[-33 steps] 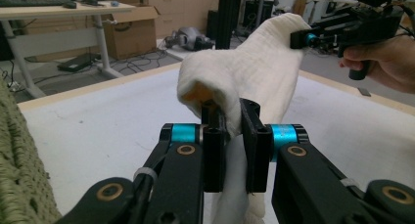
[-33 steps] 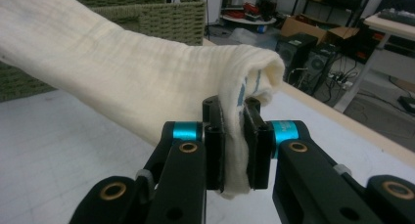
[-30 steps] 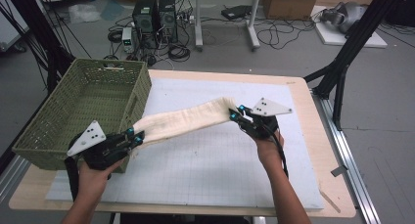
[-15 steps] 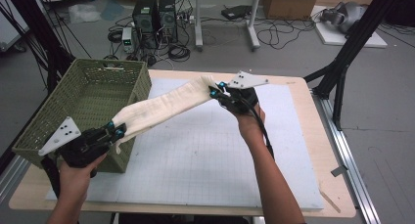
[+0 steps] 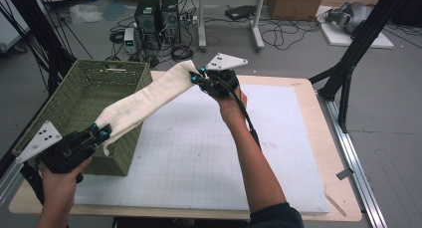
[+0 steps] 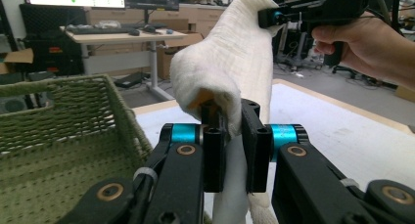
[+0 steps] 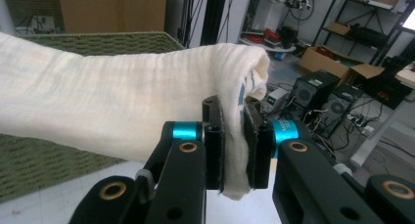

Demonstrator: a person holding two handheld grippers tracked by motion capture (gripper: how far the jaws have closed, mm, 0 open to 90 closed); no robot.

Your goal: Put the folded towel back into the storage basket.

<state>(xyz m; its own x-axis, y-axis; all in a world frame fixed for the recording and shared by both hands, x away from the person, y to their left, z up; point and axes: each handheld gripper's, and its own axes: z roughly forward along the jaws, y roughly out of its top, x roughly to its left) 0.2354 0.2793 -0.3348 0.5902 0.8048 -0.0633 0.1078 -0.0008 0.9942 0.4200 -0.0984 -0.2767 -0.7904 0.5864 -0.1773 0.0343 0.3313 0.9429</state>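
Observation:
A folded cream towel [image 5: 144, 101] stretches in the air between both grippers, slanting from the basket's near right corner up to the table's far edge. My left gripper [image 5: 101, 133] is shut on its lower end beside the green wicker basket [image 5: 74, 108]; the left gripper view shows the towel [image 6: 230, 62] pinched between the jaws. My right gripper [image 5: 197, 77] is shut on the upper end, and the towel [image 7: 122, 111] hangs folded over its jaws in the right gripper view. The right gripper [image 6: 266, 17] also appears far off in the left gripper view.
The basket [image 7: 58, 160] stands on the left of the white grid mat [image 5: 209, 148] covering the wooden table. Computer towers [image 5: 159, 14], cables and a black frame leg [image 5: 348, 63] lie on the floor beyond the table.
Both grippers have carried the towel left and away, toward the basket. The right gripper rose to the table's far edge; the left gripper moved beside the basket's near right corner.

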